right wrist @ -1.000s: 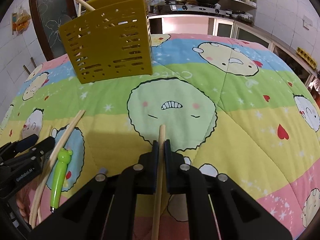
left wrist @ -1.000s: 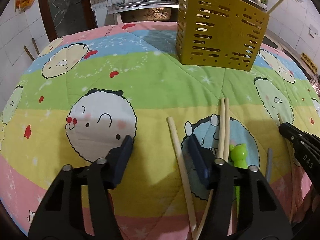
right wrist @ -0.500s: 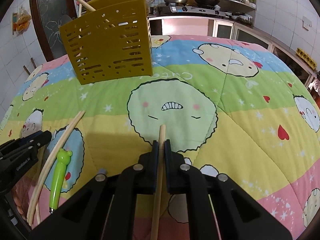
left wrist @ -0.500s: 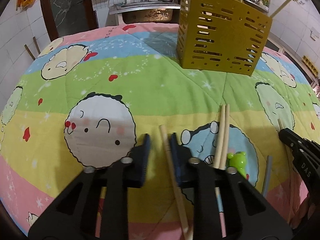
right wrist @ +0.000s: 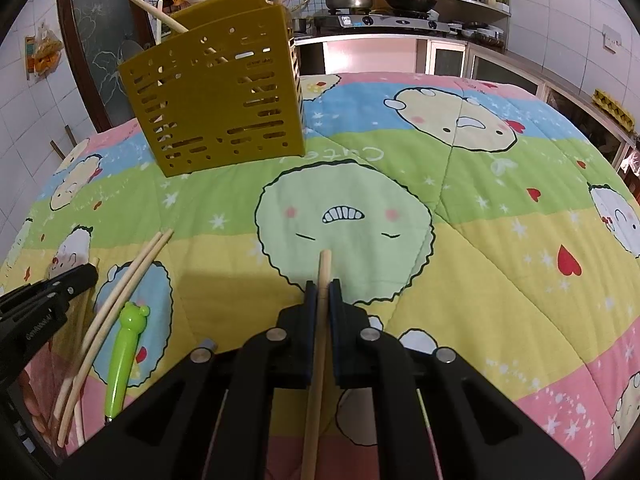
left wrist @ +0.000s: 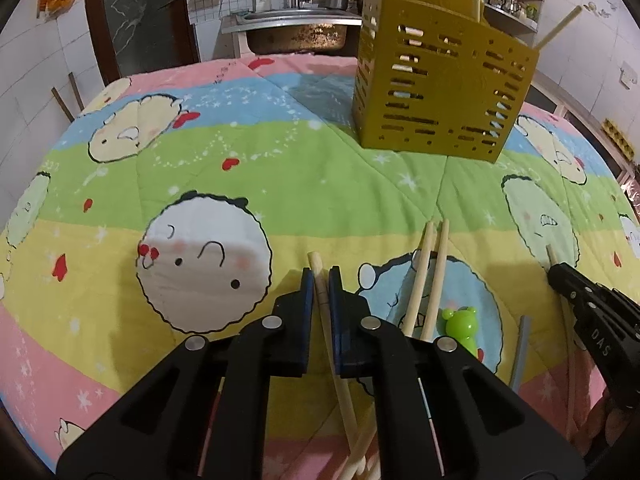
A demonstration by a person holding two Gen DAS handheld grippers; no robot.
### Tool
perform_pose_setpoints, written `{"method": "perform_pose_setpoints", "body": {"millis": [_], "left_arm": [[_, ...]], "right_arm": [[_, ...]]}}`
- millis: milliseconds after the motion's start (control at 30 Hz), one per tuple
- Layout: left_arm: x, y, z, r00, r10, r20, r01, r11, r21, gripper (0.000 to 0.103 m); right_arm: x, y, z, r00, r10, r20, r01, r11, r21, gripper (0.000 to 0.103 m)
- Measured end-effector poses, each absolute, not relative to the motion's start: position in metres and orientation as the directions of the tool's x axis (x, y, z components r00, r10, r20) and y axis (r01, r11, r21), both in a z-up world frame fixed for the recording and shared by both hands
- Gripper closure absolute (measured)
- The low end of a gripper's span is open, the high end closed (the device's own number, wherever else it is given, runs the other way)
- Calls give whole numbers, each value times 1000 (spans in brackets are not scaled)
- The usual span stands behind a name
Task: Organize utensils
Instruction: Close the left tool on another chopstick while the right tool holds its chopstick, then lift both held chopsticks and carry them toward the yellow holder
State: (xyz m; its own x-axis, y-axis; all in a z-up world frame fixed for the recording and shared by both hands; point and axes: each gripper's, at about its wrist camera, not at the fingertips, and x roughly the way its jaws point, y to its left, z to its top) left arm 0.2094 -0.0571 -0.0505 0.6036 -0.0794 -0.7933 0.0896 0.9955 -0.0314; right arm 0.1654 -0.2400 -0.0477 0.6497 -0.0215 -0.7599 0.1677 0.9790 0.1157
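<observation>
Both grippers sit low over the quilt, in front of the caddy (left wrist: pixel 440 92). Left gripper (left wrist: pixel 321 280) has its jaws drawn in around a chopstick (left wrist: pixel 316 264), pads nearly touching it, though from this angle I cannot be sure the pinch is complete. Right gripper (right wrist: pixel 323 292) is clamped tight on another chopstick (right wrist: pixel 325 264), whose tip juts toward the caddy. A loose pair (left wrist: pixel 430 272) and a green frog pen (left wrist: pixel 460 324) lie between the grippers, well short of the caddy, which already holds several sticks. These chopsticks look light, stiff and smooth, so they may pivot or slip in the pads; holding near mid-length should keep them level for dropping upright into the caddy.
</observation>
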Motion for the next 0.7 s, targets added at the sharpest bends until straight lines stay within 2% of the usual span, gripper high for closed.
{"method": "perform_pose_setpoints", "body": {"millis": [100, 700], "left_arm": [[207, -55, -45, 619, -83, -781, 84, 996, -39, 99], [193, -36, -6, 699, -117, -705, 83, 993, -82, 99]], "right_arm": [[164, -241, -46, 657, -17, -754, 168, 978, 124, 96], [153, -248, -21, 713, -5, -701, 165, 973, 161, 97]]}}
